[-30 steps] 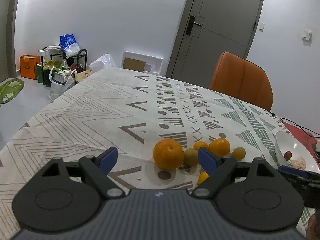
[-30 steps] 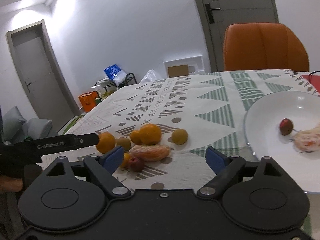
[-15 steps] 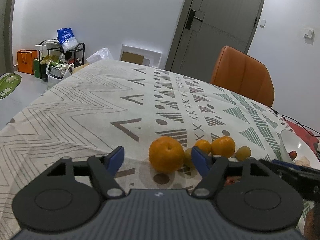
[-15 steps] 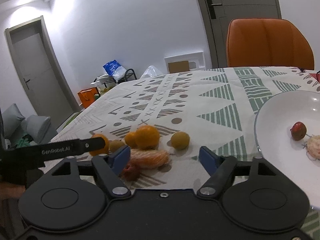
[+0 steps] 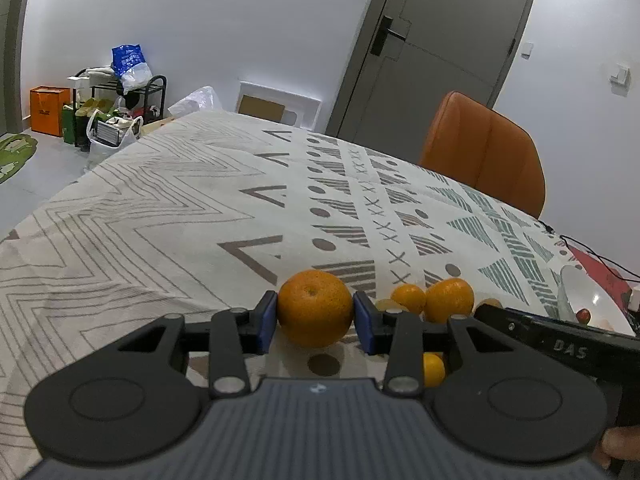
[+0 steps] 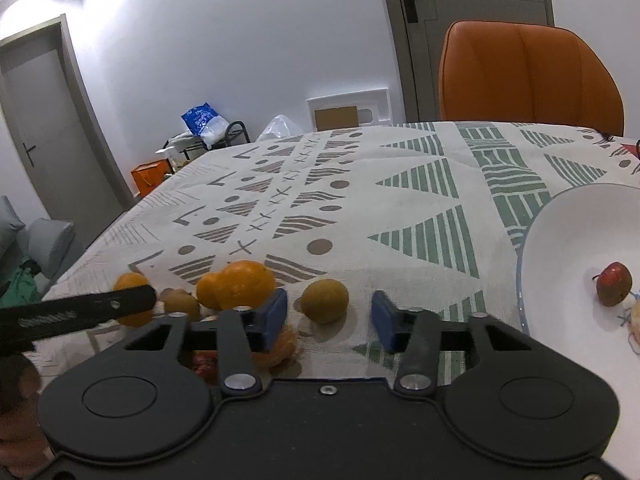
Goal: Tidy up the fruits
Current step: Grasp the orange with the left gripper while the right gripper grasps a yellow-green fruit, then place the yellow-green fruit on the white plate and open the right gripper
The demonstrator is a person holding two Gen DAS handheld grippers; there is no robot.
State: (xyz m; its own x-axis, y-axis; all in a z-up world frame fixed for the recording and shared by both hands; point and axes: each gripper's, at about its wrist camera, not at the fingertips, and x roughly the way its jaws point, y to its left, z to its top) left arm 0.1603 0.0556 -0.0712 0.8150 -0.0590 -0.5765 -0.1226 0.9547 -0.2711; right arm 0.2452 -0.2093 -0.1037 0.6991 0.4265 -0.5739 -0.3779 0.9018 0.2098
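Note:
A heap of fruit lies on the patterned tablecloth [image 5: 160,208]. My left gripper [image 5: 315,322] has its jaws closing, and both blue pads touch the sides of the large orange [image 5: 315,304]. Two smaller oranges [image 5: 450,300] sit just right of it. My right gripper [image 6: 329,322] is also closing, with a small yellow-brown fruit [image 6: 325,300] between its fingertips and a gap on each side. A peeled tangerine [image 6: 282,346] lies under its left finger. The white plate [image 6: 568,248] on the right holds a small red fruit [image 6: 614,284].
An orange chair [image 5: 484,152] stands at the table's far side before a grey door [image 5: 436,40]. Bags and a rack [image 5: 116,104] crowd the floor at the far left. A red mat with a cable [image 5: 592,268] lies beyond the plate.
Both grippers' jaws have narrowed. The left one has closed onto the large orange. The right one has moved forward and down until the yellow-brown fruit sits between its fingers.

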